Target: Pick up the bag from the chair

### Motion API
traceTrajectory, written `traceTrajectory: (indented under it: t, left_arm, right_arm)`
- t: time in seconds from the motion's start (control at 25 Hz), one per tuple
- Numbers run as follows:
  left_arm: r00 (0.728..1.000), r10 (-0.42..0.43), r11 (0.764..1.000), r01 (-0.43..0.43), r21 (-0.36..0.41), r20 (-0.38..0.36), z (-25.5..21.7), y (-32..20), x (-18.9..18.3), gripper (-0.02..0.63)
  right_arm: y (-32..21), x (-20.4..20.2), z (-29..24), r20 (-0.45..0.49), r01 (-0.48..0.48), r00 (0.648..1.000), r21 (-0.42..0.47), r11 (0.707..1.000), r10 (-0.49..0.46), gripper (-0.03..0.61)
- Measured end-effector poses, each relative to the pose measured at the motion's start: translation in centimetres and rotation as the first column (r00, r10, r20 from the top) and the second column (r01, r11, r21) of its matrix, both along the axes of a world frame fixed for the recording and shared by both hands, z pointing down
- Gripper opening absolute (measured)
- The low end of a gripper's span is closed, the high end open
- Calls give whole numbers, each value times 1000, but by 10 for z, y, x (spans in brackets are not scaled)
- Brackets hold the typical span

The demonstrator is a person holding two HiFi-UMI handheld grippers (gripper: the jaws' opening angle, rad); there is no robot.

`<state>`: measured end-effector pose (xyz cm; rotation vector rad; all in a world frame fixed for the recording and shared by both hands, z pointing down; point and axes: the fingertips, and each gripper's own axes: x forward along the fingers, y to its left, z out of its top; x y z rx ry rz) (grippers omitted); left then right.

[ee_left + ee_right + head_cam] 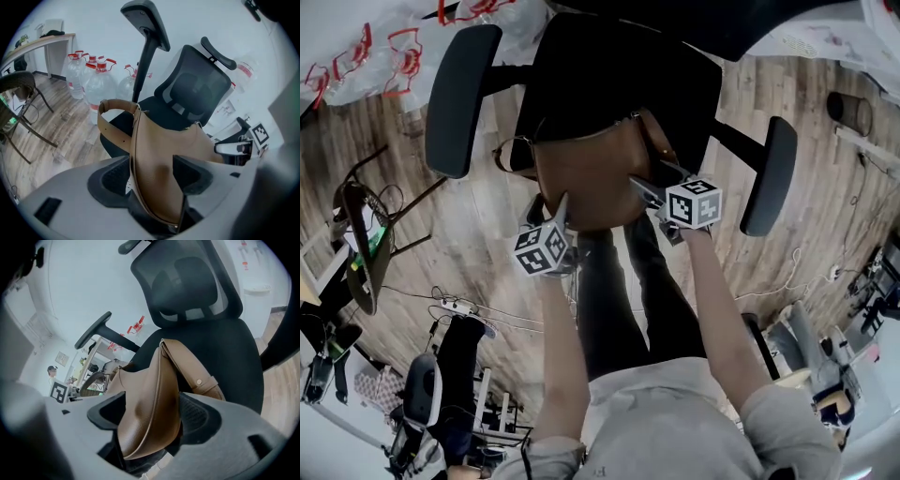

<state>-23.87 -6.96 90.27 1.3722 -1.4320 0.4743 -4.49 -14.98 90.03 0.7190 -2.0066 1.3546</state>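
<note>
A brown leather bag [586, 173] with a strap sits at the front of the black office chair's seat [609, 70]. My left gripper [560, 214] is shut on the bag's left lower edge; the bag [157, 164] is pinched between its jaws. Over on the other side, my right gripper [649, 192] is shut on the bag's right edge, and the leather [150, 413] bulges between its pads. The strap [112, 124] loops off to the left. The bag's bottom seems to hang just off the seat; contact is hidden.
The chair's two armrests [459, 98] [769, 173] flank the bag, and its backrest [187, 282] rises behind. Water jugs [91, 79] stand by the wall. A small dark chair [361, 239] is at the left. Cables and gear [459, 314] lie on the wooden floor.
</note>
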Motion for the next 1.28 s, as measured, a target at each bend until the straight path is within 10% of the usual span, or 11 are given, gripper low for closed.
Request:
traceTrajectory:
  t: [0.48,1.28]
  left_arm:
    - [980,-1,1000,-1,-11,-199,31,-9,8,316]
    - [997,62,998,-60,37,-44,2,1,16,233]
  right_arm:
    - [2,-10,39,-38,38,998,-53,998,-40,387]
    - [20,-14,7,-38,85,996,74,994,-82,212]
